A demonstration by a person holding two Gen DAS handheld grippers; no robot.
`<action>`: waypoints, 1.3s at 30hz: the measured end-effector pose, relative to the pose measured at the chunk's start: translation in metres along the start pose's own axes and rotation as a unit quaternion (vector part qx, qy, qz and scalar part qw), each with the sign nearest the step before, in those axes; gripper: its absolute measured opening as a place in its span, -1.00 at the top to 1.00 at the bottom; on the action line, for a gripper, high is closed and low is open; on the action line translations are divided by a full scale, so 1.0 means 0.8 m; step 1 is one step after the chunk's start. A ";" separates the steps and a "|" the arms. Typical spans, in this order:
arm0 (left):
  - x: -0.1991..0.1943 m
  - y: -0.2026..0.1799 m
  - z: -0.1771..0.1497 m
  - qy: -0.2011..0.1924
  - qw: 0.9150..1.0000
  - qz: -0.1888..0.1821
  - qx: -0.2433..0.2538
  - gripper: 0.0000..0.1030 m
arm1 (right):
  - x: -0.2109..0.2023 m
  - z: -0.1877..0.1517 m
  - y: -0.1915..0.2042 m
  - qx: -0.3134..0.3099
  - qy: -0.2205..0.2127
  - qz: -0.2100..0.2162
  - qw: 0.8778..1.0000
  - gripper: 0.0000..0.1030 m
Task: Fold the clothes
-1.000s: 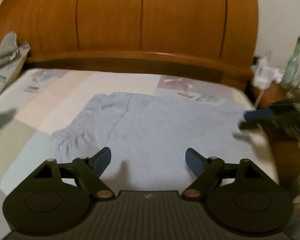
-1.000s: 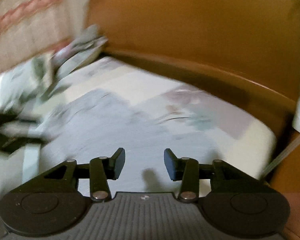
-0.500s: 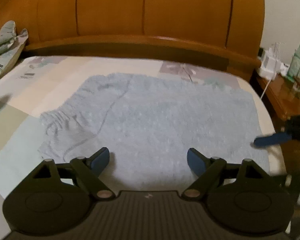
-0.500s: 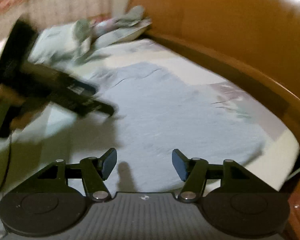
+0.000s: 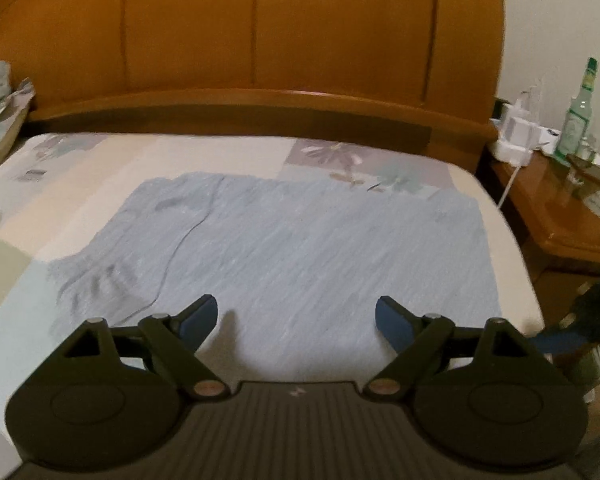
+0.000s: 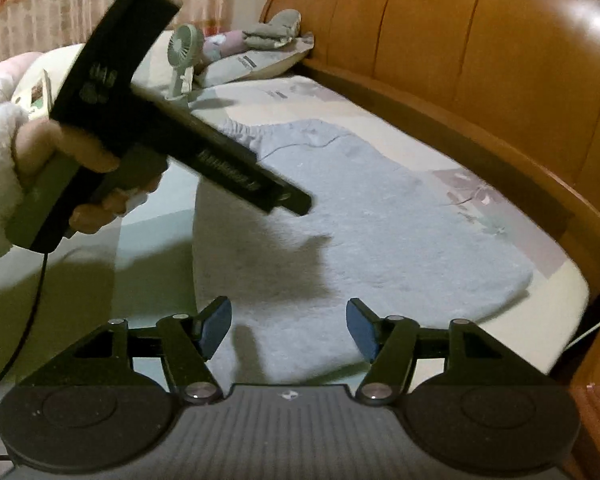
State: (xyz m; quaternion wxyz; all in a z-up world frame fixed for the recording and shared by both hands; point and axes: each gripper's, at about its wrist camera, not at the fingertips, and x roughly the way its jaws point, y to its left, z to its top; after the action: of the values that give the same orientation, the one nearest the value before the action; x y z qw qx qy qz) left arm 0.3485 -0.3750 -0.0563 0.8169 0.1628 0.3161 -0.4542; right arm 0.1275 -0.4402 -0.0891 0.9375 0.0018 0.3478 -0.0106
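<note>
We hold both grippers over the near edge of the blue garment (image 5: 300,248), spread flat on the bed (image 5: 72,184) with its long axis running left to right. The left gripper (image 5: 296,316) hangs released and empty; the right gripper (image 6: 288,328) has just been opening, nothing between its jaws. A wooden headboard (image 5: 260,40) stands beyond.

A pale blue knitted garment (image 5: 300,248) is spread flat on the patchwork-covered bed (image 5: 100,168), directly ahead of and below the left gripper (image 5: 296,320). Behind it the curved wooden headboard (image 5: 280,40) is set. To the gripper's right, beside the bed, a wooden nightstand (image 5: 560,216) is placed, with a green glass bottle (image 5: 578,116) standing on it. Far left, a pillow (image 5: 4,128) is propped against the headboard.
</note>
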 end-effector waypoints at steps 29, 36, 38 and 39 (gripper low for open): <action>0.127 -0.031 0.073 0.071 0.987 -0.121 -0.085 -0.74 | -0.006 -0.024 -0.017 0.124 -0.016 -0.014 0.992 -1.00; 0.126 -0.040 0.095 0.041 0.988 -0.125 -0.078 -0.77 | -0.013 -0.026 -0.024 0.144 -0.035 0.000 0.989 -1.00; 0.137 -0.037 0.096 0.058 0.988 -0.114 -0.089 -0.74 | -0.018 -0.029 -0.023 0.147 -0.040 0.000 0.988 -1.00; 0.143 -0.035 0.096 0.067 0.987 -0.108 -0.094 -0.71 | -0.021 -0.031 -0.021 0.149 -0.043 0.001 0.988 -1.00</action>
State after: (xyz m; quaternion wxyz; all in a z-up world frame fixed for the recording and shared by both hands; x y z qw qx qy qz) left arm 0.3978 -0.5058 -0.0743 0.7516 0.0799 0.4272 -0.4961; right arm 0.0981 -0.4567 -0.0967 0.9409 0.1409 0.3017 -0.0616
